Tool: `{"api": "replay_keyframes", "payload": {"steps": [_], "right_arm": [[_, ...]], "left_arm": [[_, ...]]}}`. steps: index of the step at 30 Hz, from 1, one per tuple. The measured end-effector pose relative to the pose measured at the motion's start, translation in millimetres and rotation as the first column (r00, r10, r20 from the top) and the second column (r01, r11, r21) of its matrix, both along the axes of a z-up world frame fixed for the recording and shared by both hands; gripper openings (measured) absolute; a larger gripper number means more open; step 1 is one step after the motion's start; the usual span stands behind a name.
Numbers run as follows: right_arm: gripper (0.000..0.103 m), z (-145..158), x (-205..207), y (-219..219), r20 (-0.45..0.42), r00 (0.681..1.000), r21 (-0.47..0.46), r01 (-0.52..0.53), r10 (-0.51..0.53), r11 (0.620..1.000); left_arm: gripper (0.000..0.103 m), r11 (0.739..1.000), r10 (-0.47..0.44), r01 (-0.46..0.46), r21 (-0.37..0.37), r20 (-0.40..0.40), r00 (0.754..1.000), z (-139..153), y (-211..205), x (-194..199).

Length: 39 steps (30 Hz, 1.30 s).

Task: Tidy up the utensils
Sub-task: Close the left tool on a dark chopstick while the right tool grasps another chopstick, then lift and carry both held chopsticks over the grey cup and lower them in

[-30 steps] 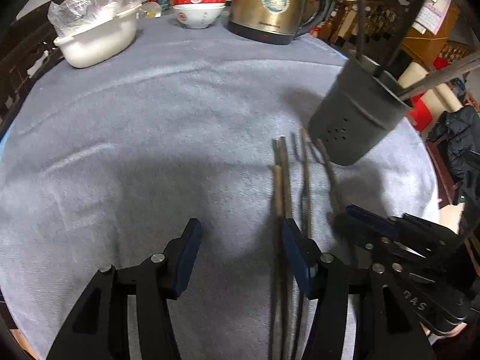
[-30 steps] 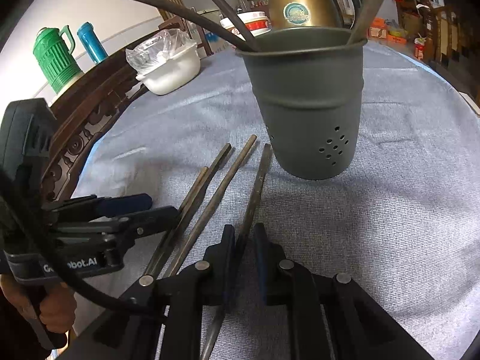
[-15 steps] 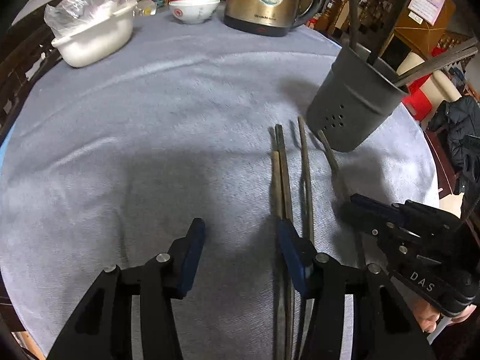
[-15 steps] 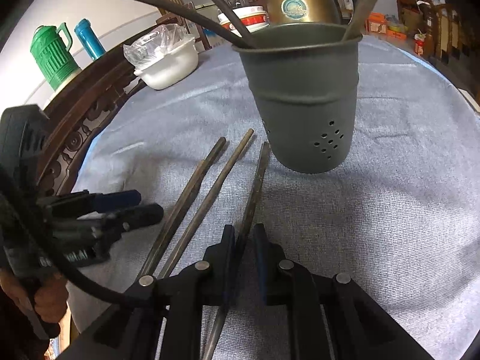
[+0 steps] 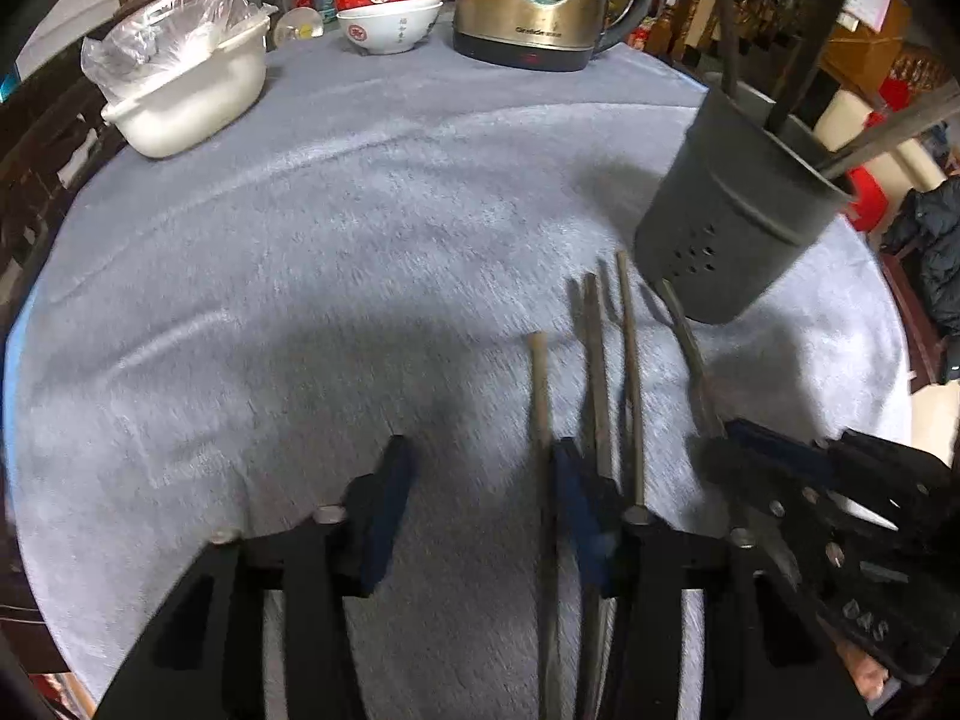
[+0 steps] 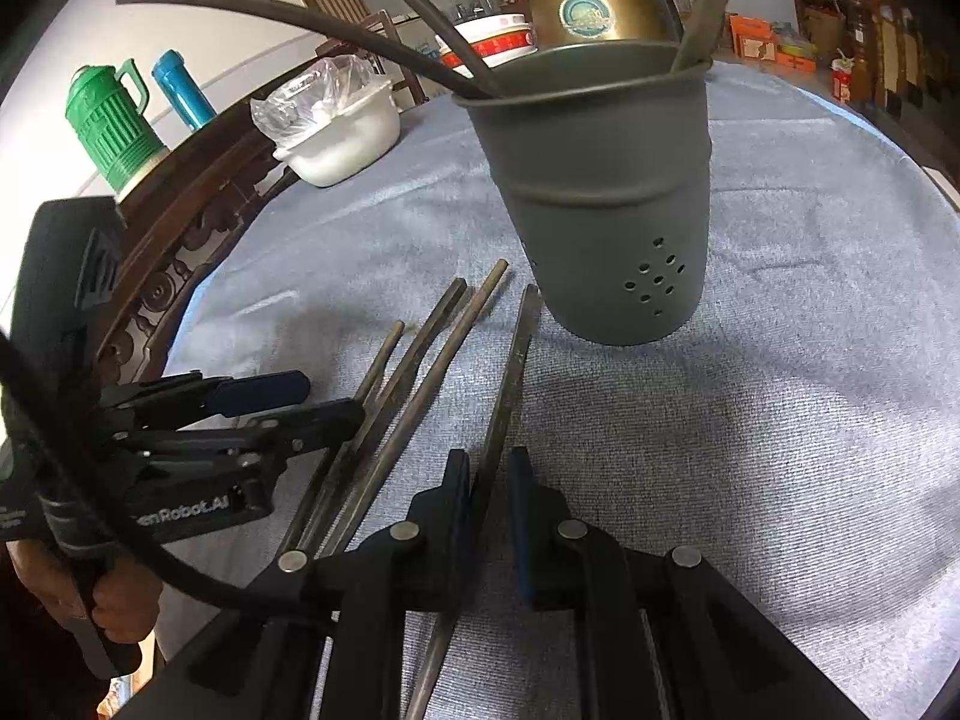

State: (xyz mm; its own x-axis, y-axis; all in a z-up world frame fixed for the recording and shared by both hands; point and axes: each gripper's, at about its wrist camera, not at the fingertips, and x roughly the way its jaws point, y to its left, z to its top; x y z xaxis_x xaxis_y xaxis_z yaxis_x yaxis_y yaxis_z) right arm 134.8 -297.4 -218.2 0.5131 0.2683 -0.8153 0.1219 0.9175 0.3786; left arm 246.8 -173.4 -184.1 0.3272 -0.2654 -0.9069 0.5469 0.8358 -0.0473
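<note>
While several utensils already stand in the grey holder (image 6: 600,180) | four chopsticks (image 5: 627,372) remain on the cloth | right gripper (image 6: 487,486) clamps one | left gripper (image 5: 474,480) spread wide beside them.

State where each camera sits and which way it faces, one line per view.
Left wrist: rides the left gripper, facing across the table toward the kettle; its open fingers show, plus the right gripper.
Right wrist: rides the right gripper, facing the utensil holder; its fingers straddle a chopstick; the left gripper shows.
Shared: holder, chopsticks, kettle, white container.
</note>
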Motion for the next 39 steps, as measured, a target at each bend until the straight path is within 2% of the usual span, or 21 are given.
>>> {"api": "replay_keyframes", "payload": {"steps": [2, 4, 10, 15, 21, 23, 28, 29, 31, 33, 37, 39], "right_arm": [[0.015, 1, 0, 1, -0.005, 1.000, -0.010, -0.003, 0.003, 1.000], [0.014, 2, 2, 4, -0.017, 1.000, -0.031, -0.008, 0.008, 0.999], [0.011, 9, 3, 21, -0.104, 0.992, -0.132, -0.085, 0.071, 0.988], [0.013, 9, 13, 22, -0.177, 0.981, -0.128, -0.104, 0.081, 0.986], [0.013, 6, 38, 16, -0.235, 0.971, -0.116, -0.068, 0.039, 0.991], [0.013, 5, 46, 16, -0.249, 0.968, -0.133, -0.054, 0.019, 0.990], [0.013, 3, 54, 19, -0.195, 0.981, -0.179, -0.018, -0.018, 0.984], [0.013, 3, 54, 19, -0.183, 0.983, -0.181, -0.011, -0.022, 0.983], [0.010, 3, 55, 18, -0.174, 0.985, -0.188, -0.021, -0.013, 0.982], [0.008, 4, 52, 16, -0.169, 0.986, -0.174, -0.020, -0.010, 0.985], [0.006, 20, 36, 7, -0.107, 0.994, -0.136, -0.008, -0.007, 0.991], [0.006, 37, 25, 4, -0.043, 0.999, -0.122, -0.017, 0.012, 0.992]], "left_arm": [[0.014, 1.000, 0.002, -0.002, 0.012, 0.001, 1.000, 1, -1, 5], [0.006, 1.000, 0.007, -0.007, -0.012, -0.034, 0.999, 0, 2, 13], [0.005, 0.998, 0.037, -0.040, -0.041, -0.078, 0.996, -2, 26, 21], [0.005, 0.994, 0.053, -0.065, -0.083, -0.146, 0.988, -6, 39, 37], [0.014, 0.997, 0.043, -0.052, -0.048, -0.174, 0.984, -8, 30, 50], [0.023, 0.998, 0.043, -0.052, -0.047, -0.188, 0.981, -8, 25, 53], [0.022, 0.998, 0.052, -0.056, -0.018, -0.160, 0.986, -9, 13, 56], [0.013, 0.998, 0.054, -0.056, -0.010, -0.149, 0.987, -10, 10, 57], [0.005, 0.998, 0.066, -0.066, 0.004, -0.131, 0.989, -16, 12, 54], [0.005, 0.994, 0.097, -0.102, -0.028, -0.148, 0.984, -16, 20, 57], [0.005, 0.989, 0.119, -0.125, -0.084, -0.074, 0.990, 3, 34, 48], [0.005, 0.983, 0.127, -0.130, -0.126, -0.032, 0.991, 23, 43, 44]]}}
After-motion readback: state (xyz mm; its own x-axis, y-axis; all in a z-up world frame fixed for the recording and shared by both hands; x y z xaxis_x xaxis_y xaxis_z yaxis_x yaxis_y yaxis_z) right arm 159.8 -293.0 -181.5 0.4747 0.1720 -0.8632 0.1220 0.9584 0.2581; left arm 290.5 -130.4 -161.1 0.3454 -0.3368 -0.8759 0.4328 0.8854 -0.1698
